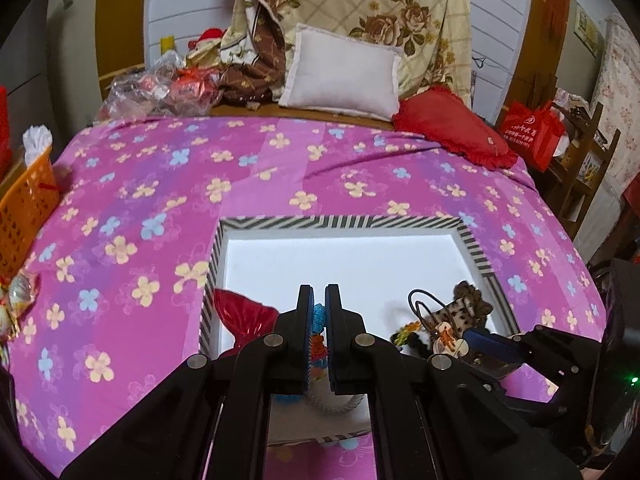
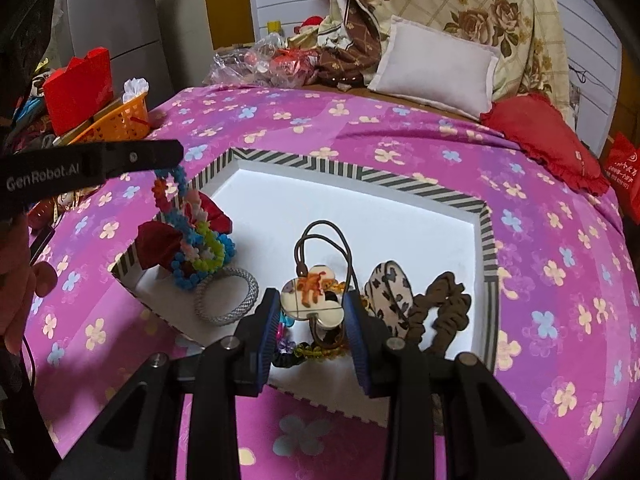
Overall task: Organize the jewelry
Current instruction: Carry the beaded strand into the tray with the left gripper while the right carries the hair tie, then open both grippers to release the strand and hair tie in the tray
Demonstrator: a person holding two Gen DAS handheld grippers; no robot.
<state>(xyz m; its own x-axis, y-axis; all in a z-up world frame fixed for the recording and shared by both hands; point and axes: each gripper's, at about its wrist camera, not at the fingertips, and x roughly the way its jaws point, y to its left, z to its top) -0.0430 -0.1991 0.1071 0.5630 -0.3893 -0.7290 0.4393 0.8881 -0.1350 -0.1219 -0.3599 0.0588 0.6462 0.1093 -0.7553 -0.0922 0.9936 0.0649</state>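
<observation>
Ideally, the multicoloured pom-pom bracelet (image 2: 192, 236) pinched in the left tongs (image 1: 319, 300) should be lowered gently into the white striped-rim tray (image 2: 360, 178), while the spread right tongs (image 2: 312, 312) are closed squarely on the cream clover-shaped hair tie (image 2: 312, 292).

Readable on the black left gripper (image 2: 168, 168), at the left edge of the right wrist view: "GenRobot.AI" in pale letters along its arm. Printed in white on the red gift bag (image 1: 530, 136), far right beside the bed: a round logo above lines of characters and a number (too small to make out). Same bag (image 2: 622, 168) in the right wrist view, likewise illegible.
</observation>
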